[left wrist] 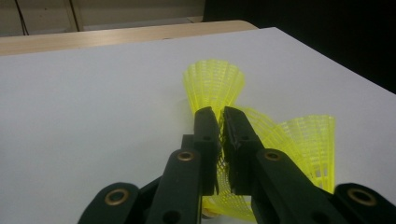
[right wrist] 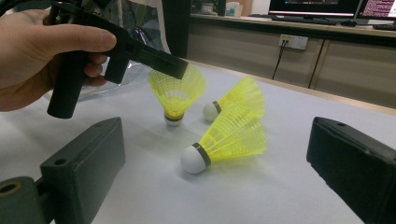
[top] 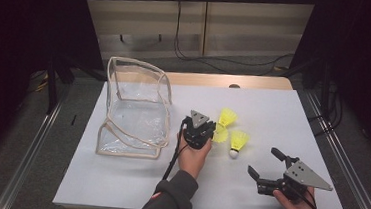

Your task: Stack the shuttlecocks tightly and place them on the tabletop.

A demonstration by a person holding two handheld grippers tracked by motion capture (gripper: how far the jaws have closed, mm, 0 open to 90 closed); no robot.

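Three yellow shuttlecocks with white corks are on the white table top [top: 117,179]. My left gripper [top: 206,134] [left wrist: 220,114] [right wrist: 180,70] is shut on the skirt rim of one shuttlecock [top: 220,133] [left wrist: 229,205] [right wrist: 177,91], which stands upright, cork down. Whether its cork touches the table I cannot tell. A second shuttlecock [top: 228,117] [left wrist: 215,86] [right wrist: 240,98] lies just beyond it. The third [top: 238,141] [left wrist: 313,140] [right wrist: 229,137] lies on its side, in front of my right gripper [top: 263,161], whose jaws stand wide open with nothing between them.
A clear plastic bag with beige trim [top: 133,110] [right wrist: 140,18] stands open at the left of the table. The table's wooden far edge [top: 215,79] shows behind the white top. Metal rails [top: 35,143] run along both sides.
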